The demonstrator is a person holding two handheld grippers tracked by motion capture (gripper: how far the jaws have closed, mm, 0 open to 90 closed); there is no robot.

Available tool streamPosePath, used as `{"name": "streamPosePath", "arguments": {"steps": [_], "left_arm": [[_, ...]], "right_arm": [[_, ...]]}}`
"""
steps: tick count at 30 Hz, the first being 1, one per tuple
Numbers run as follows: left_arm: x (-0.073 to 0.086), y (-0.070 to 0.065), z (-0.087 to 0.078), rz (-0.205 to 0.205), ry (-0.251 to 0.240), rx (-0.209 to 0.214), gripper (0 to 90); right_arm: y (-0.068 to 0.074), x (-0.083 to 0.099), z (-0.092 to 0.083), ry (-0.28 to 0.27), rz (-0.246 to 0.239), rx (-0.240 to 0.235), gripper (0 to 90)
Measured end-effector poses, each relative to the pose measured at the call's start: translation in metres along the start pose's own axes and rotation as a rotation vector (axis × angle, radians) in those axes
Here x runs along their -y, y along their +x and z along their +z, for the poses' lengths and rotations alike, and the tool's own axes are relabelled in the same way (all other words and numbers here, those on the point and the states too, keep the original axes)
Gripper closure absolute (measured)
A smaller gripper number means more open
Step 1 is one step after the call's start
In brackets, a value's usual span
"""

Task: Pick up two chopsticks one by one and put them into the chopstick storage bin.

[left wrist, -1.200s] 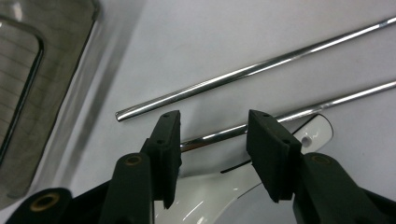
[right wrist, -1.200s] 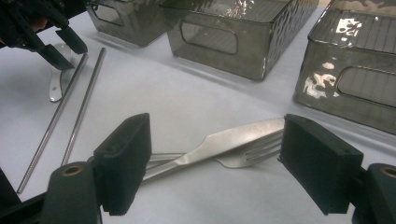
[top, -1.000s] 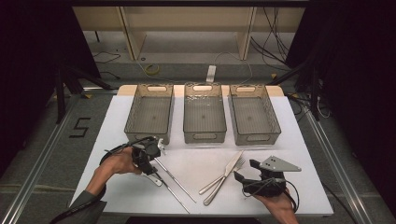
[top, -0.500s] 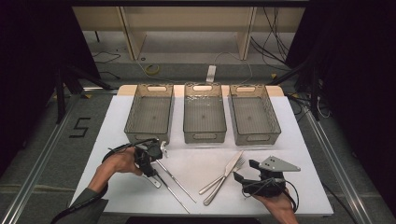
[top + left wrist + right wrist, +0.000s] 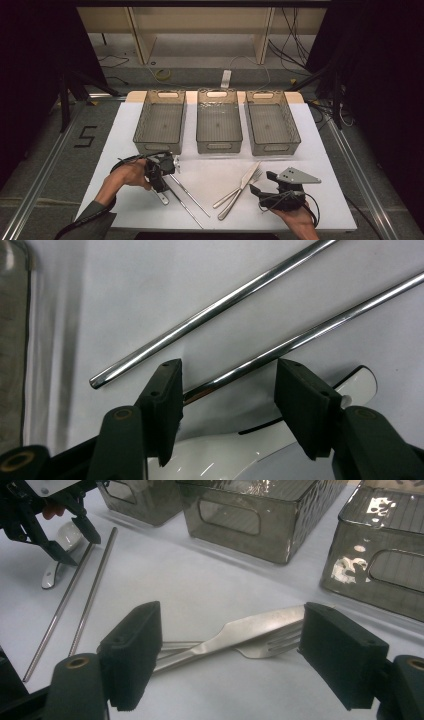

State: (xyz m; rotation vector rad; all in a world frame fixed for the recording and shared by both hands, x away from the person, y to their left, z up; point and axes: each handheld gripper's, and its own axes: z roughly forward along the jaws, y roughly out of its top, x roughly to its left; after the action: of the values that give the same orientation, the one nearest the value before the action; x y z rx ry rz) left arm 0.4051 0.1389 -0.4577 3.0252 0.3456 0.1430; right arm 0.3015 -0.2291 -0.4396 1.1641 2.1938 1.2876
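Two steel chopsticks lie side by side left of centre, and a white spoon rests at their left. My left gripper points down over the spoon. In the left gripper view its jaws are open and have just been opening. One chopstick runs through the gap and the spoon lies beneath, with no pad pressing on either. My right gripper rests low at the front right. It stands wide open, facing a knife and fork that lie crossed.
Three grey see-through bins stand in a row at the back of the white table cover. All three hold nothing. Bare white surface lies between the chopsticks and the knife.
The left gripper has shifted very slightly over the spoon. The cutlery and the right gripper lie as before.
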Motion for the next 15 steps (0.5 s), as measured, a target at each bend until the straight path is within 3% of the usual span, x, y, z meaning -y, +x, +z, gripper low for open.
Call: {"name": "streamPosePath", "arguments": {"steps": [3, 7, 15], "left_arm": [[-0.0017, -0.0019, 0.0031, 0.018, 0.002, -0.015, 41.8], [-0.0008, -0.0010, 0.0033, 0.017, -0.002, 0.001, 43.6], [0.0008, -0.0011, 0.0024, 0.021, -0.011, 0.048, 57.5]], "right_arm": [[0.0000, 0.0000, 0.0001, 0.003, 0.000, 0.001, 25.8], [-0.0001, 0.0000, 0.0001, 0.003, 0.000, 0.001, 25.9], [-0.0002, -0.0001, 0.0003, 0.004, -0.001, 0.000, 26.0]]}}
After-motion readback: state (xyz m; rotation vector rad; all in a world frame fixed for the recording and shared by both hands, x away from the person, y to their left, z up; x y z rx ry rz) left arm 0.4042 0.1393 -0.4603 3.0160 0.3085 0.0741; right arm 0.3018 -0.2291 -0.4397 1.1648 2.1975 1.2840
